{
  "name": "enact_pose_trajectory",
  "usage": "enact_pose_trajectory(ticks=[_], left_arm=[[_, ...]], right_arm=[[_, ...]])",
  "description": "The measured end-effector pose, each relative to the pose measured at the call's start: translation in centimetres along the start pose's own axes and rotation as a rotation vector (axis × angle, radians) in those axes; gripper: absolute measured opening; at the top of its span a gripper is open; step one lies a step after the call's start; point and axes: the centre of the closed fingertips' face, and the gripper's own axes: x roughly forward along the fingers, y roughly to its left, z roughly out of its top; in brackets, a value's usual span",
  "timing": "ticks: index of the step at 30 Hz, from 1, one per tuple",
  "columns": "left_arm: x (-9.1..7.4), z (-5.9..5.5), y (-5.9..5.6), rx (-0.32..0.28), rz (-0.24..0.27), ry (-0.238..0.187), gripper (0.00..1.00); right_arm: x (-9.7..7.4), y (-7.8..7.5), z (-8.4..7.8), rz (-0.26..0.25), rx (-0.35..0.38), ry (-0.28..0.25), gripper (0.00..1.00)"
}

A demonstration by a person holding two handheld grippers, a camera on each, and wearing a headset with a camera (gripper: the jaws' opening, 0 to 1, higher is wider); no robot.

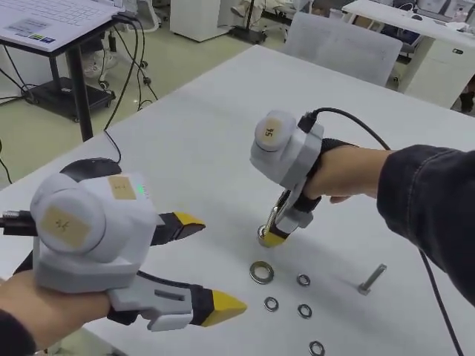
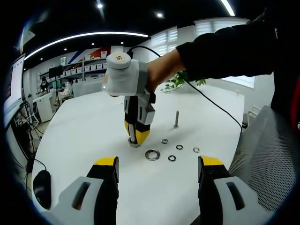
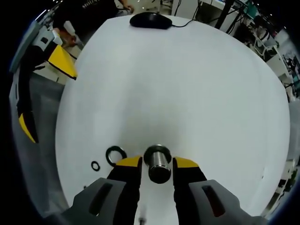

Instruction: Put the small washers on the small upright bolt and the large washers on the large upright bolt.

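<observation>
Steel small washers [image 1: 303, 280] and one large washer [image 1: 261, 272] are all lying loose on the bench [image 1: 223, 111], so we are judging that no threading has begun. Our right tongs [image 1: 274, 236] are gripping the large bolt [image 3: 158, 164] tightly, standing it head-down beside the large washer. The small bolt [image 1: 372, 279] seems to be standing upright nearby. Our left tongs [image 1: 217, 263] are hovering wide open, holding nothing.

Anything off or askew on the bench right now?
Nothing spilled or damaged. The large washer and small washers lie flat and loose on the table; the small bolt stands upright. One thing: the large bolt isn't standing free, the right tool is shut on it at the tabletop.
</observation>
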Motion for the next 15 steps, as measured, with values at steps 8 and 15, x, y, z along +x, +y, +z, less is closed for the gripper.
enact_pose_trajectory(ticks=[8, 15], left_arm=[[0.1, 0.0, -0.2, 0.004, -0.001, 0.002, 0.68], [0.2, 0.1, -0.3, 0.007, -0.002, 0.000, 0.68]], right_arm=[[-0.3, -0.5, -0.5, -0.014, 0.005, 0.001, 0.29], [-1.1, -0.9, -1.5, -0.036, 0.011, 0.004, 0.29]])
